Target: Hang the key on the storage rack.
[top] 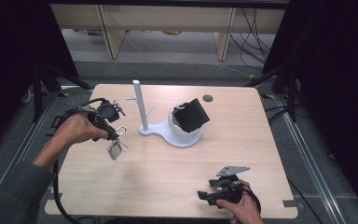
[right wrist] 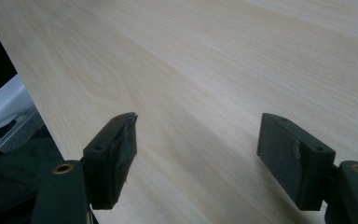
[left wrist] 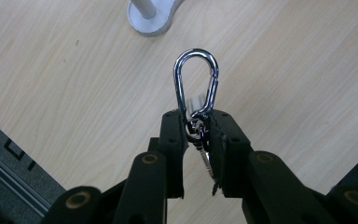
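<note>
Even overhead light, dark surroundings, soft blur in close views.

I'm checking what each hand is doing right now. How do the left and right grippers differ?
The left gripper has its jaws shut on a carabiner keychain; the right gripper stands open with nothing between its jaws. In the high view the left gripper is raised above the table at its left side, near the white stand; the right gripper sits low at the near edge. Both have black jaws and are hand-held.

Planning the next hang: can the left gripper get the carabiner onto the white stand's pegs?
Probably yes: the left gripper holds the carabiner beside the white stand, with bare table between.
</note>
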